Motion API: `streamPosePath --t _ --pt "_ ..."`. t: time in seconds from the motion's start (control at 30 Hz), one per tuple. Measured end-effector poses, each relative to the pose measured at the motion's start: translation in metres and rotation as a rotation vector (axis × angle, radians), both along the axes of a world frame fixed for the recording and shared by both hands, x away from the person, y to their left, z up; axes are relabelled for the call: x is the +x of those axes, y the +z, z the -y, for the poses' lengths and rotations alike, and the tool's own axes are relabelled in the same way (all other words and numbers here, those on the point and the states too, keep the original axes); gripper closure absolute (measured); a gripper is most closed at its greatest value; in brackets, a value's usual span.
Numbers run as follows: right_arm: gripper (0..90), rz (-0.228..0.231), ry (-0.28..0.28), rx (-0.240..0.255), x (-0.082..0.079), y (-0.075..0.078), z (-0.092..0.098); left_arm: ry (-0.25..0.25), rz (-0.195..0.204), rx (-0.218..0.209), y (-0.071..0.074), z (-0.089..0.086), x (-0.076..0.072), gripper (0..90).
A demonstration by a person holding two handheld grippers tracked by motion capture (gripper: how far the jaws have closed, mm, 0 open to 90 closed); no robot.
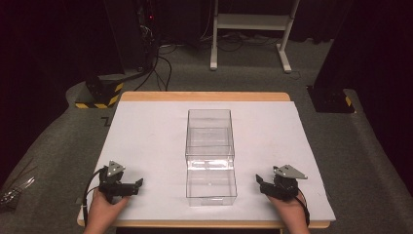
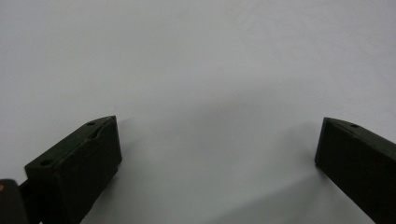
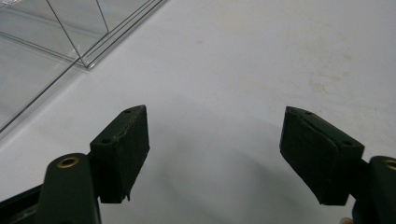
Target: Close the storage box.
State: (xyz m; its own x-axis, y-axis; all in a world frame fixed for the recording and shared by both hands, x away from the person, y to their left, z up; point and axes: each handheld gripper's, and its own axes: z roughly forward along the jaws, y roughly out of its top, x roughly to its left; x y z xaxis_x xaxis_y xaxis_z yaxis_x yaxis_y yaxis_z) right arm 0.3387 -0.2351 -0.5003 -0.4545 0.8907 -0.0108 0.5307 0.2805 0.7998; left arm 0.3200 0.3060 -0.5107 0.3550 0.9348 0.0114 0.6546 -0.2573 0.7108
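Note:
A clear plastic box (image 1: 209,136) stands in the middle of the white table cover, with its clear drawer (image 1: 211,186) pulled out toward the near edge. Nothing lies inside that I can see. My left gripper (image 1: 139,184) rests near the front left corner, open, over bare white sheet (image 2: 215,84). My right gripper (image 1: 258,181) rests near the front right, open, empty between its jaws. In the right gripper view the clear box's corner (image 3: 70,42) sits at the upper left, apart from the fingers (image 3: 123,149).
The white sheet covers a wooden table (image 1: 204,96). Beyond it on grey carpet stand a white frame (image 1: 251,29), black stands with yellow-striped bases (image 1: 100,95) and cables. A dark base (image 1: 331,100) sits at the far right.

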Motion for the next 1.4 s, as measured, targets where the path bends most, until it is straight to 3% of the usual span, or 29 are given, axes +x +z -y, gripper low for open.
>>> streamPosePath --t 1.0,1.4 --pt "26.7 -0.010 0.003 0.010 0.0010 0.0000 0.0011 0.000 0.001 -0.001 -0.0001 0.0000 -0.0001 0.5" --pt "26.9 0.008 0.008 0.001 -0.0019 0.0016 -0.0001 0.000 0.001 -0.001 0.0000 0.0000 0.0000 0.5"
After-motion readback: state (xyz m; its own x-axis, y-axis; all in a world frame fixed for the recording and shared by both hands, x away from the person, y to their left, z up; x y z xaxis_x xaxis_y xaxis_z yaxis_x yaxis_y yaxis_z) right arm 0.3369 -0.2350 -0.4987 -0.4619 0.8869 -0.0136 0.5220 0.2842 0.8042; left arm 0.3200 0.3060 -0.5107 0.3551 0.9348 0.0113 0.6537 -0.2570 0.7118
